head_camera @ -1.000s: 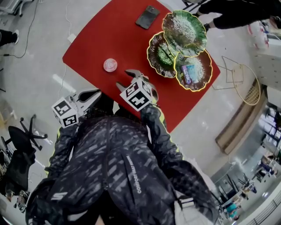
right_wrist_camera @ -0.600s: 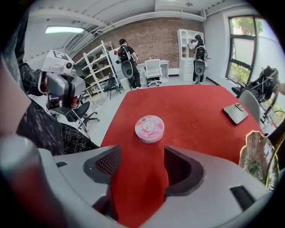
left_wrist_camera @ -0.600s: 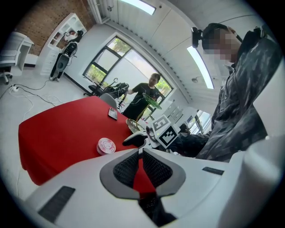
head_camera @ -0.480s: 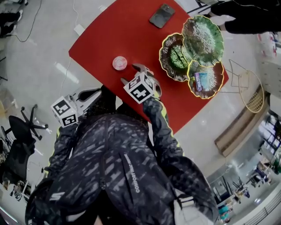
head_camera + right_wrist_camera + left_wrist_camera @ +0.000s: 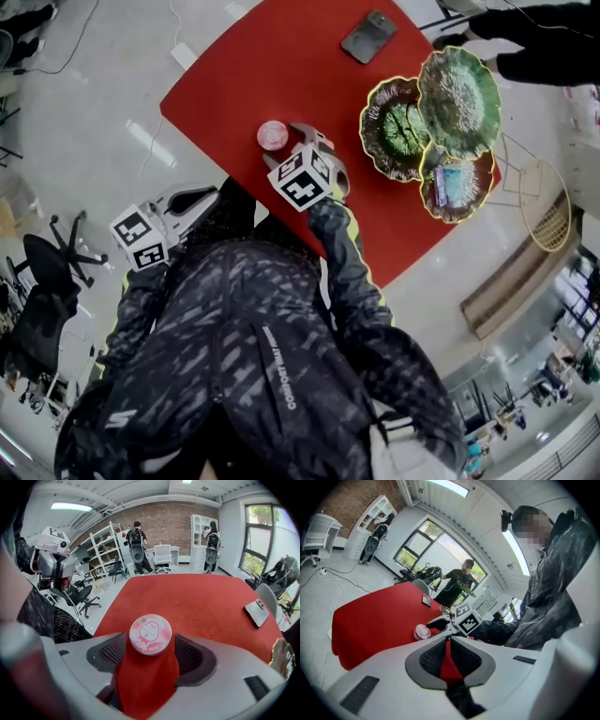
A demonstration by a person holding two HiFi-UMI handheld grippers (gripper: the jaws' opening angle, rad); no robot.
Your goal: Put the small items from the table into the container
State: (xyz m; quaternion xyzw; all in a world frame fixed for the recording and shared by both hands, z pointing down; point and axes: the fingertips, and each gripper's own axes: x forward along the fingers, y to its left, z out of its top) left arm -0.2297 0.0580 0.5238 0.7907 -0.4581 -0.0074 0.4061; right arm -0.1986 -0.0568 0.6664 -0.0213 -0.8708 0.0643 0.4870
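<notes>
Leaf-shaped container (image 5: pixel 459 89) holds a purple packet (image 5: pixel 451 185) in one lobe.

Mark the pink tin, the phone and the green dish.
pink tin (image 5: pixel 150 634): right gripper view, middle of its lid.
phone (image 5: pixel 368 37): head view, middle of its back.
green dish (image 5: pixel 459 89): head view, its bare middle.

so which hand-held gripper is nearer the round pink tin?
Right hand-held gripper: opening jaws straddle the round pink tin; left hand-held gripper hangs back, off the red table.
</notes>
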